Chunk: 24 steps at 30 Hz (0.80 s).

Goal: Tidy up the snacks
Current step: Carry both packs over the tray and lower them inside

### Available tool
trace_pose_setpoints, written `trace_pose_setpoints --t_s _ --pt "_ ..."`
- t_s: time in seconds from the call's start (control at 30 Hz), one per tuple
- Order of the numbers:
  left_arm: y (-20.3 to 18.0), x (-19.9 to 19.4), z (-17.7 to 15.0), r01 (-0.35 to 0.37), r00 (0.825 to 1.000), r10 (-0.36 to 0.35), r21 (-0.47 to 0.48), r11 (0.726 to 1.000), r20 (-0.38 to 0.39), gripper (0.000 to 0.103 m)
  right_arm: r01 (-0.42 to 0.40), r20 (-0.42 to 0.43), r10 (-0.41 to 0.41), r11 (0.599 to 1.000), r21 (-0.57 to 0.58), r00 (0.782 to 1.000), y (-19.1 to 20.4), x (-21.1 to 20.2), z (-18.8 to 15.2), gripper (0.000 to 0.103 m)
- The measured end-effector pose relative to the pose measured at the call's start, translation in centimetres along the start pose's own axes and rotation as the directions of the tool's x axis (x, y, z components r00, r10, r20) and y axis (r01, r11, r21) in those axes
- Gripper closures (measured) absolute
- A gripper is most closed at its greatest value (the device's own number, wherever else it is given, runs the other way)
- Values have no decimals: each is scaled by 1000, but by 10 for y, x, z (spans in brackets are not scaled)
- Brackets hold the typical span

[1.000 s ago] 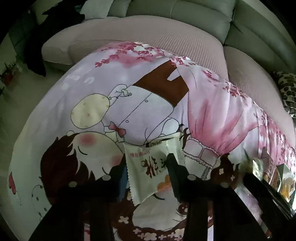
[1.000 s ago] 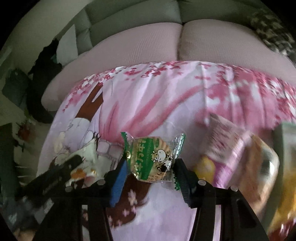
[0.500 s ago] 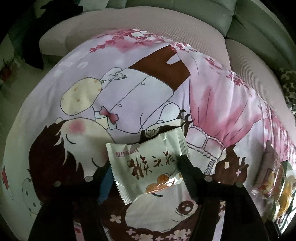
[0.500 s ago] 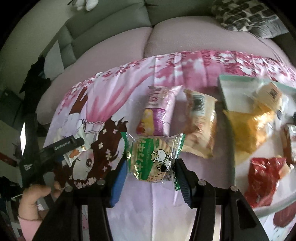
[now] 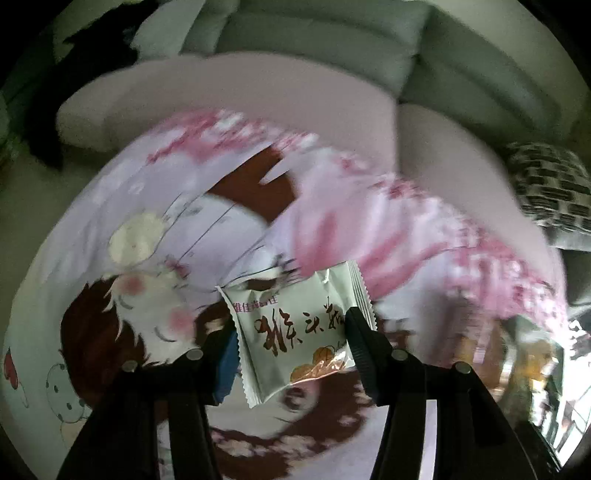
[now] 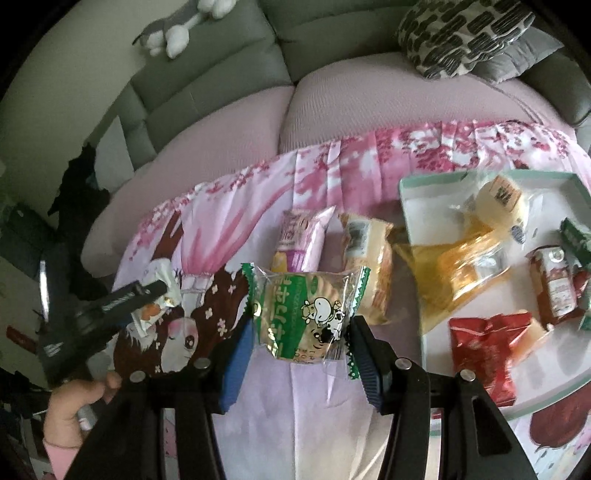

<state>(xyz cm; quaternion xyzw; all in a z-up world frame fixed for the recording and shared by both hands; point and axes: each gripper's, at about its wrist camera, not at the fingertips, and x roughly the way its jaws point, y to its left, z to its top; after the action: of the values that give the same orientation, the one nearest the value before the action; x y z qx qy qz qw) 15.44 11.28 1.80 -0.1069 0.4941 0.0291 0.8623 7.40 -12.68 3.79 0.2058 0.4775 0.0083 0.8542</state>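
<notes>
My left gripper (image 5: 291,339) is shut on a white snack packet (image 5: 295,328) with brown lettering, held above the cartoon-print cloth (image 5: 155,221). My right gripper (image 6: 301,332) is shut on a green-and-clear cracker packet (image 6: 303,314) with a cow picture, held over the cloth. The left gripper also shows in the right wrist view (image 6: 147,295), at the left, with the white packet (image 6: 155,306) in it. A white tray (image 6: 410,192) with a green rim lies at the right and holds several snacks.
A pink packet (image 6: 299,236) and a yellow packet (image 6: 365,251) lie on the cloth left of the tray. In the tray are a yellow bag (image 6: 450,266), a red bag (image 6: 484,343) and a red carton (image 6: 554,284). A sofa (image 6: 221,122) with a patterned cushion (image 6: 461,33) runs behind.
My left gripper has closed on the white packet and lifted it, swinging right. My right gripper has carried the cracker packet toward the tray, which now shows more fully.
</notes>
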Motion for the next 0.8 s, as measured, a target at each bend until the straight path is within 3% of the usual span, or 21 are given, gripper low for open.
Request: trace_pose_setpoints --t_s 0.2,0.4,0.6,0.8 --pt "-52 -33 -4 124 990 -130 99 987 58 47 26 40 -28 999 47 999 -24 -22 5 47" --pt "-103 -62 -14 185 973 -210 215 959 98 47 94 91 -106 987 130 990 -66 -50 11 47" --pt "-153 -76 -31 235 958 -275 325 916 84 47 157 113 -187 960 230 976 -111 -71 11 47" --pt "-204 -74 -58 315 937 -349 416 853 6 47 186 123 -232 933 308 965 -150 -85 11 47"
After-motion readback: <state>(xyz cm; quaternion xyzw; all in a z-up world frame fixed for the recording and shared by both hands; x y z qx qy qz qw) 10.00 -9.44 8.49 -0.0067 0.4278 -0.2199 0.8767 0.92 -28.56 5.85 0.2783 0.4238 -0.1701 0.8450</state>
